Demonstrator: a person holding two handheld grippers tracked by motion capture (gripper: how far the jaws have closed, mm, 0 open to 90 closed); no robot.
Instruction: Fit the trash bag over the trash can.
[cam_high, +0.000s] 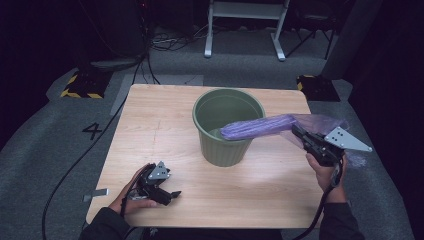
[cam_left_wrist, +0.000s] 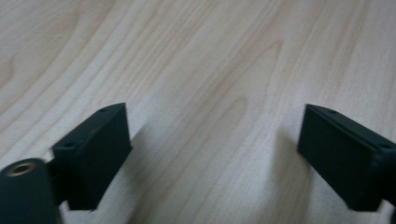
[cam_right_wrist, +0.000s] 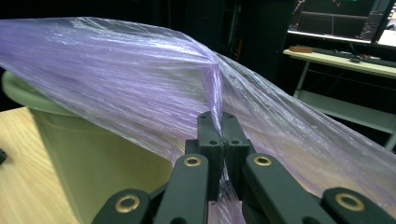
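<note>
Nearby, green bucket (cam_high: 228, 127) mid-table, right tongs (cam_high: 296, 131) pinching purple bag (cam_high: 260, 126) over it, left tongs (cam_high: 172, 194) spread, nothing between.

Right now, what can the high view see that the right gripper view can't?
The high view alone takes in the whole wooden table, the left gripper resting open near its front edge, and both of the person's hands. The right gripper view alone gives a close look at the right gripper, its jaws pinched shut on the purple plastic bag. Both share the bag and the green bin on the table, with the bag stretched over the bin's rim.
</note>
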